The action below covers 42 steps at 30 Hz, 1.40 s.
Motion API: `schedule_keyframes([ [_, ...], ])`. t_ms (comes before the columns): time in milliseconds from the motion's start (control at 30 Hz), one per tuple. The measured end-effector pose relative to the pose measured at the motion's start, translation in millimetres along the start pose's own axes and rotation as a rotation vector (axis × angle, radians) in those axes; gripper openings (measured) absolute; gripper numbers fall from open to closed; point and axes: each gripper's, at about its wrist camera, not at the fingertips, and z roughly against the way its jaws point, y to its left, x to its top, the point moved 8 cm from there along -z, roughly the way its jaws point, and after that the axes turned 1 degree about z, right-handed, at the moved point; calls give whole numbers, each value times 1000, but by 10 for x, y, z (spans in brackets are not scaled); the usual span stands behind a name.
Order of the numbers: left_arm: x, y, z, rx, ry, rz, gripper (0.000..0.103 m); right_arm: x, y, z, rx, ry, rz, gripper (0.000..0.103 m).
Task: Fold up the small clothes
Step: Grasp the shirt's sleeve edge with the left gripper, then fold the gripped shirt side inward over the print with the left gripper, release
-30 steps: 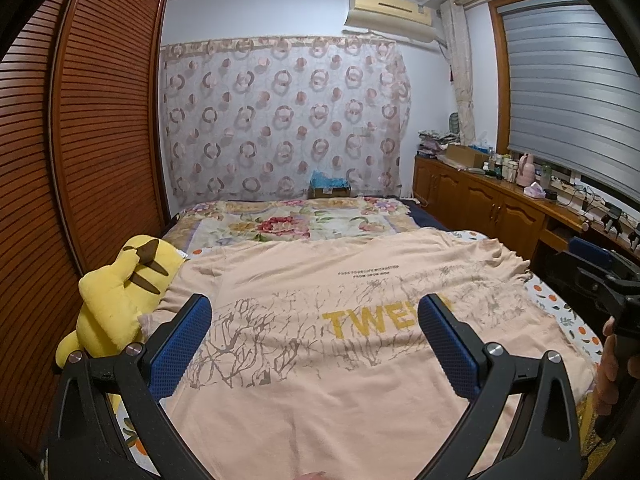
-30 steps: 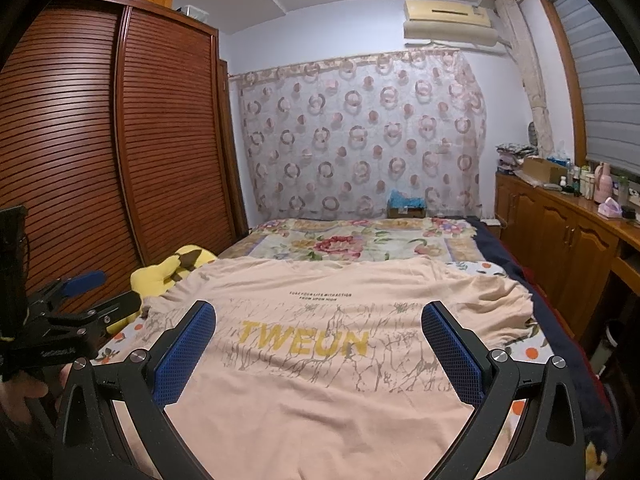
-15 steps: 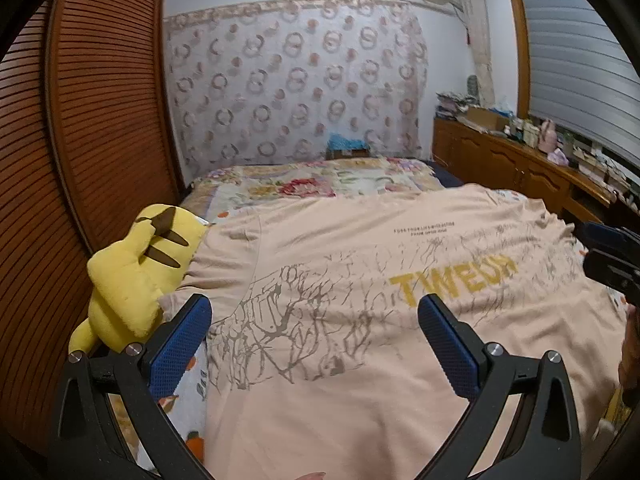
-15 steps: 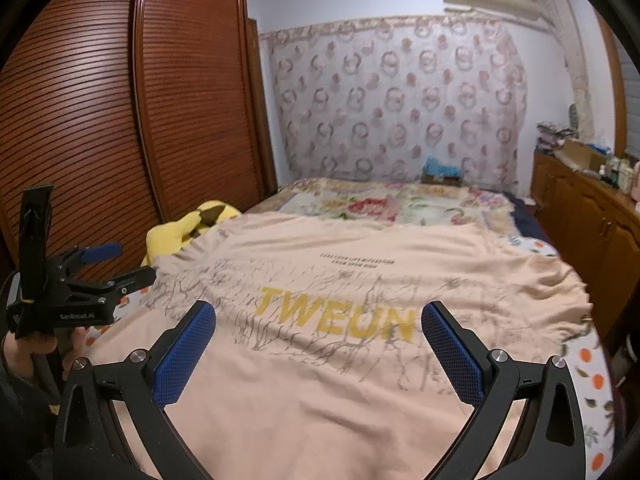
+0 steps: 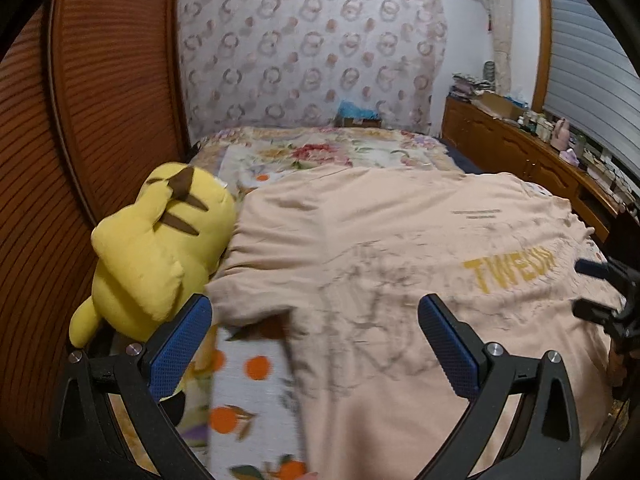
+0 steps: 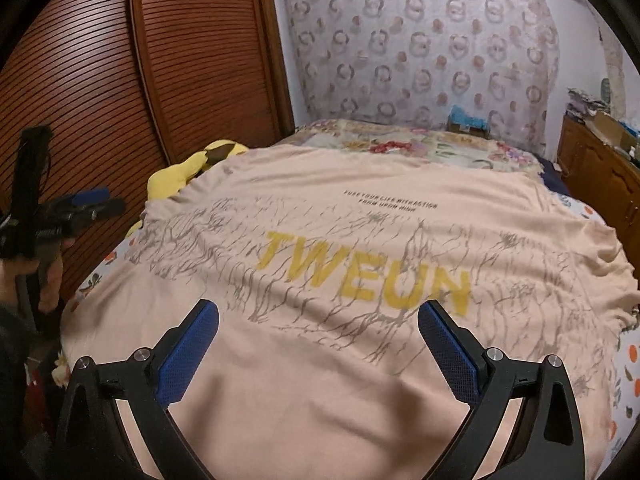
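Left wrist view: since the earlier frame the yellow plush toy (image 5: 160,248) is seen larger at the left edge of the bed, and the left gripper (image 5: 314,320), jaws spread wide and empty, is held over the near left sleeve edge of the peach T-shirt (image 5: 400,240), where a strip of orange-print sheet (image 5: 252,380) is now bared. Right wrist view: the T-shirt (image 6: 360,240) is spread flat across the bed, with the right gripper (image 6: 318,332), likewise parted and empty, held above its lower middle, and free sheet is left along the right edge.
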Motion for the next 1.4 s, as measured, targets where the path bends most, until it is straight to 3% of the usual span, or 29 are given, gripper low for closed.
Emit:
schedule_keyframes([
  [100, 42, 172, -97, 18, 26, 4, 103, 31, 14, 2, 10, 11, 2, 100],
  [400, 26, 505, -574, 1, 163, 47, 65, -186, 135, 85, 38, 20, -3, 100],
  [567, -56, 594, -842, -40, 260, 89, 53, -203, 237, 41, 25, 17, 15, 100],
  [667, -103, 627, -913, -41, 293, 97, 37, -187, 270, -22, 19, 13, 20, 100],
  [800, -81, 648, -862, 14, 268, 47, 11, -177, 296, -53, 18, 8, 22, 100],
  [833, -74, 628, -849, 11, 264, 25, 9, -178, 301, -57, 19, 7, 22, 100],
  [967, -6, 536, -759, 17, 233, -37, 6, -189, 305, -63, 30, 6, 13, 100],
  [1100, 294, 323, -550, -35, 152, -47, 6, -188, 265, -75, 50, 8, -14, 100],
  [1267, 666, -237, -315, -124, 87, -106, 6, -189, 243, -76, 53, 9, -21, 100],
  [1400, 734, -727, -141, -213, 66, -160, 9, -197, 242, -89, 56, 8, -20, 100],
])
